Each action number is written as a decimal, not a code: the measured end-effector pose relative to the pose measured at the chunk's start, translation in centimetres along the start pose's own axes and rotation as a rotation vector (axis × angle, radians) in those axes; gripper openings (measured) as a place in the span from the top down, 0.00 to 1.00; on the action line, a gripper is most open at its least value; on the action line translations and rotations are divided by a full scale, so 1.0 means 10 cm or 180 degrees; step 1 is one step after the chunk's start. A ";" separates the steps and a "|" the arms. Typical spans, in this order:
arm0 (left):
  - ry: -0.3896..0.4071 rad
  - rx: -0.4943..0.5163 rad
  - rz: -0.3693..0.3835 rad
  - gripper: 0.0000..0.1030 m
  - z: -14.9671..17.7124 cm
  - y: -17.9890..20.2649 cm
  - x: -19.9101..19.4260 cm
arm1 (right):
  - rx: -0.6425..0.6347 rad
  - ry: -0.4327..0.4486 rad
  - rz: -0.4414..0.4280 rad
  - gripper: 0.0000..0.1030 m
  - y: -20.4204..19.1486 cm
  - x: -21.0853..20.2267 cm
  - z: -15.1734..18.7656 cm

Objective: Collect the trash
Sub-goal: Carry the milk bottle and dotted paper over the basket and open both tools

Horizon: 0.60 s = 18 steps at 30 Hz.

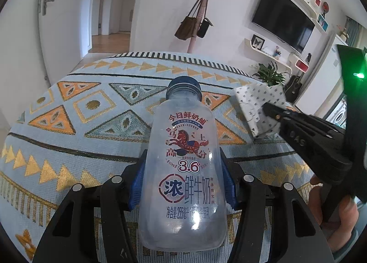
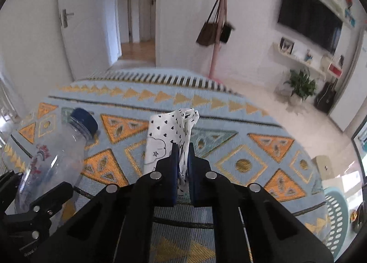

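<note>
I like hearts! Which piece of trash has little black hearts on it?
The crumpled white napkin pinched in the right gripper; the clear milk bottle has a red horse instead.

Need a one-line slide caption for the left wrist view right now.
Left gripper clamps an empty milk bottle above the patterned tablecloth; right gripper pinches a printed paper scrap.

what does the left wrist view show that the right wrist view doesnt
Only the left wrist view shows the bottle's printed label head-on and a green light on the right gripper's body. Only the right wrist view shows the perforated teal basket beside the table. Both show the left gripper shut on the bottle, the right gripper shut on the napkin, the tablecloth, television and hanging bags.
</note>
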<state>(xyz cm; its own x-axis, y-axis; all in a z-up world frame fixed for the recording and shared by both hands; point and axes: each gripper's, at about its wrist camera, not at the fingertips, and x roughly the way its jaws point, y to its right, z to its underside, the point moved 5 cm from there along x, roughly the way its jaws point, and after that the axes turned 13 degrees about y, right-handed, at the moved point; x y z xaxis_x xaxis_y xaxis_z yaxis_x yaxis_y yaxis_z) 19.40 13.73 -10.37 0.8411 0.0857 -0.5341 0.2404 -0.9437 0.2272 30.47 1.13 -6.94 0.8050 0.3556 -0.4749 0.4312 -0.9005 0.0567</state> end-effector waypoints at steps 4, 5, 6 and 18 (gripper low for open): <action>0.0156 0.0061 -0.0004 0.48 -0.04 0.03 -0.09 | 0.0131 0.0094 0.0045 0.95 0.09 -0.14 -0.02; 0.0183 0.0075 -0.0001 0.48 -0.03 0.05 -0.11 | 0.0180 0.0075 0.0065 0.95 0.13 -0.17 -0.02; 0.0225 0.0077 0.0007 0.48 -0.05 0.06 -0.14 | 0.0240 0.0084 0.0088 0.95 0.19 -0.26 -0.01; 0.0565 0.0337 0.0519 0.48 -0.23 1.00 -0.69 | 0.0778 0.0451 0.0417 0.95 1.02 -1.50 0.14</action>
<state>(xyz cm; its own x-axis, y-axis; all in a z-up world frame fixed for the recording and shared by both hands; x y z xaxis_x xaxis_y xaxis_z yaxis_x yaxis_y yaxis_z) 17.13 4.41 -2.56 0.9386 -0.0244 -0.3440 0.0505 -0.9770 0.2071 22.24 -13.71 -0.49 0.9035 0.2484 -0.3493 0.2231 -0.9684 -0.1116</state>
